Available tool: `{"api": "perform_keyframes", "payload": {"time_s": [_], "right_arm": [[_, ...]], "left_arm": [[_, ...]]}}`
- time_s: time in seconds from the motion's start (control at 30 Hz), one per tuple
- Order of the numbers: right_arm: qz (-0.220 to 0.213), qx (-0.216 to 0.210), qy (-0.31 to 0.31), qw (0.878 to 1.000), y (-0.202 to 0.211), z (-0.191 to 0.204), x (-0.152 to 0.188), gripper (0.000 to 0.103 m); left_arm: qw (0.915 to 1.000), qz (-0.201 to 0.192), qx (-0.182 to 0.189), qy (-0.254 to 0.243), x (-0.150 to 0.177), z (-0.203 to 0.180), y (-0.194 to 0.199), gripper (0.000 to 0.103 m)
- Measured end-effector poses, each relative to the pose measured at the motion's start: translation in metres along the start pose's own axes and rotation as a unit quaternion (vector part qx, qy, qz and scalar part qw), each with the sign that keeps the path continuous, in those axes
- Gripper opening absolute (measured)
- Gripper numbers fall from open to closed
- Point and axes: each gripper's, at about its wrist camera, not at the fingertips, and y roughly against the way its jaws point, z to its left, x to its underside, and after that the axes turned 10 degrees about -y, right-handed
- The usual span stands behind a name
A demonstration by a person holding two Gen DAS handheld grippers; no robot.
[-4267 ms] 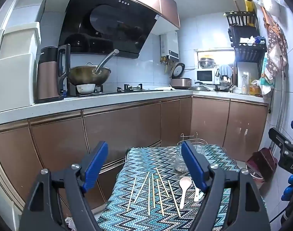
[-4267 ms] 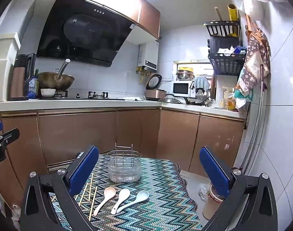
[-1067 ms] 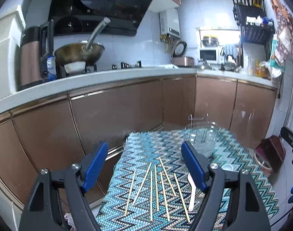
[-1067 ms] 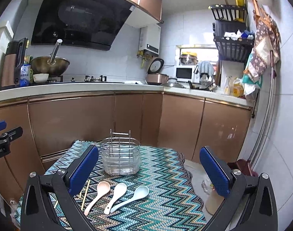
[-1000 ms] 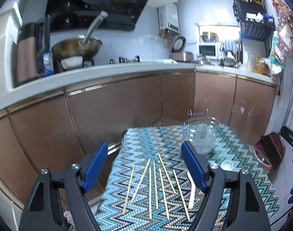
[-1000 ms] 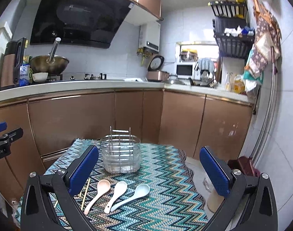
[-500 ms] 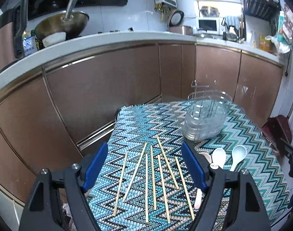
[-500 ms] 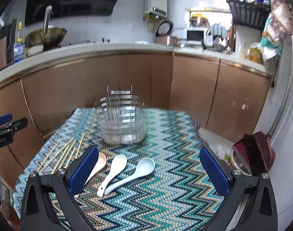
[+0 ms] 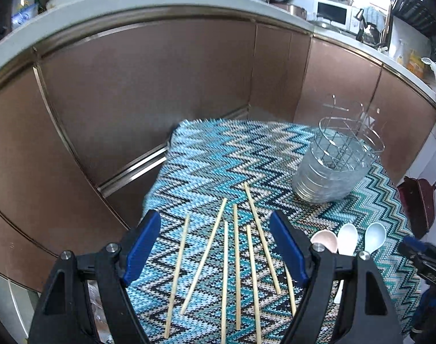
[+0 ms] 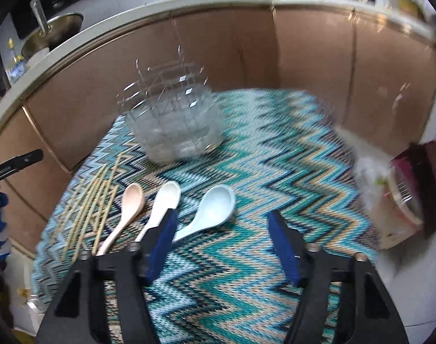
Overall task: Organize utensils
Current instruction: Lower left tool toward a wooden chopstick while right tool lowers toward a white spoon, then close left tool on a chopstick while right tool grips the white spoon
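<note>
Left claw (image 9: 215, 238): held spread above the chopsticks, nothing pinched.
Right claw (image 10: 221, 229): jaws closing, nothing between them, bare cloth below.
Table (image 10: 275, 157): covered by a zigzag cloth.
Holder (image 10: 175, 123): clear, wire-framed, placed near the far edge.
Chopsticks (image 9: 235, 255): scattered at the near left corner.
Spoons (image 10: 166, 200): three laid side by side, between chopsticks and right claw.
</note>
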Motion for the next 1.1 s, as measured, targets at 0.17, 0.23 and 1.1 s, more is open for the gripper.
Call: {"api": "perform_keyframes", "payload": {"time_s": [0.17, 0.23, 1.1], "right_arm": [[0.033, -0.062, 0.0, 0.998, -0.019, 0.0, -0.006, 0.03], [0.042, -0.09, 0.018, 0.995, -0.022, 0.012, -0.009, 0.027], [0.155, -0.096, 0.093, 0.979, -0.118, 0.041, -0.027, 0.027]], "left_arm": [[0.9995, 0.025, 0.018, 0.0, -0.002, -0.002, -0.016, 0.077], [0.999, 0.033, 0.029, 0.001, -0.003, -0.003, -0.022, 0.077], [0.9777, 0.191, 0.086, -0.007, -0.021, 0.024, -0.134, 0.055]]}}
